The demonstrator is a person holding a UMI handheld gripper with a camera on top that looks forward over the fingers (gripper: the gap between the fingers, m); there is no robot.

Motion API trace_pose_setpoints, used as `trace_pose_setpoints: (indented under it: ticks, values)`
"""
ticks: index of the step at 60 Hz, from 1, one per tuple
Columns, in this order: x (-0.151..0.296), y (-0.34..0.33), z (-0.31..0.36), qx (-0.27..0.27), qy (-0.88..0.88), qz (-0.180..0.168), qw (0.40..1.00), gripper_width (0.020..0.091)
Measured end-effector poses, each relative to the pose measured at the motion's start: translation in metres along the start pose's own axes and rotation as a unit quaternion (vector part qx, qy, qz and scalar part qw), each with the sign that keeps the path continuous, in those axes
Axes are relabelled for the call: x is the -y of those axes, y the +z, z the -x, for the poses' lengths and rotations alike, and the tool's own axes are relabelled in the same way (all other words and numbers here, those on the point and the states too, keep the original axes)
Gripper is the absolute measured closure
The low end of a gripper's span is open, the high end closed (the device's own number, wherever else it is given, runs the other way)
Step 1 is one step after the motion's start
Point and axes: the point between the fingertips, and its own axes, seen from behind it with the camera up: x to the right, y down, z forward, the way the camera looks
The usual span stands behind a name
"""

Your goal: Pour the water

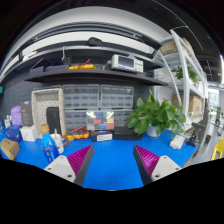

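Blue table [112, 160] carries everything. 9 o'clock: blue bottle [48, 150], white box [28, 133], brown item [9, 148], small clutter, too small to identify. 12 o'clock, far edge: small colourful box [100, 122]. 2 o'clock: potted plant [157, 115] on table's back edge. 3 o'clock: white item [178, 142]. Centre bare blue surface.

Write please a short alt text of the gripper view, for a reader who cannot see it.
The gripper hangs open and empty over a blue table, nothing between its purple-padded fingers. Beyond them, at the left, stands a blue bottle among small items; a green potted plant stands at the right, before shelves.
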Motion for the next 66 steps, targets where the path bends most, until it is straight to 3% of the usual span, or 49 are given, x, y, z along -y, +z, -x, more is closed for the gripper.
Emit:
trace_pose_setpoints:
  ticks: [16, 25, 45, 54, 59, 66]
  values:
    - [-0.063, -0.026, 0.113, 0.123, -0.013, 0.006, 0.992, 0.0279]
    - [-0.072, -0.018, 0.176, 0.177, -0.017, -0.004, 0.984, 0.0263]
    - [-0.066, 0.055, 0.227, 0.176, -0.034, -0.015, 0.984, 0.0266]
    - [-0.073, 0.078, 0.237, 0.181, -0.020, -0.004, 0.983, 0.0375]
    - [-0.070, 0.082, 0.244, 0.191, -0.020, -0.016, 0.981, 0.0561]
    - [-0.069, 0.083, 0.245, 0.184, -0.029, -0.023, 0.982, 0.0636]
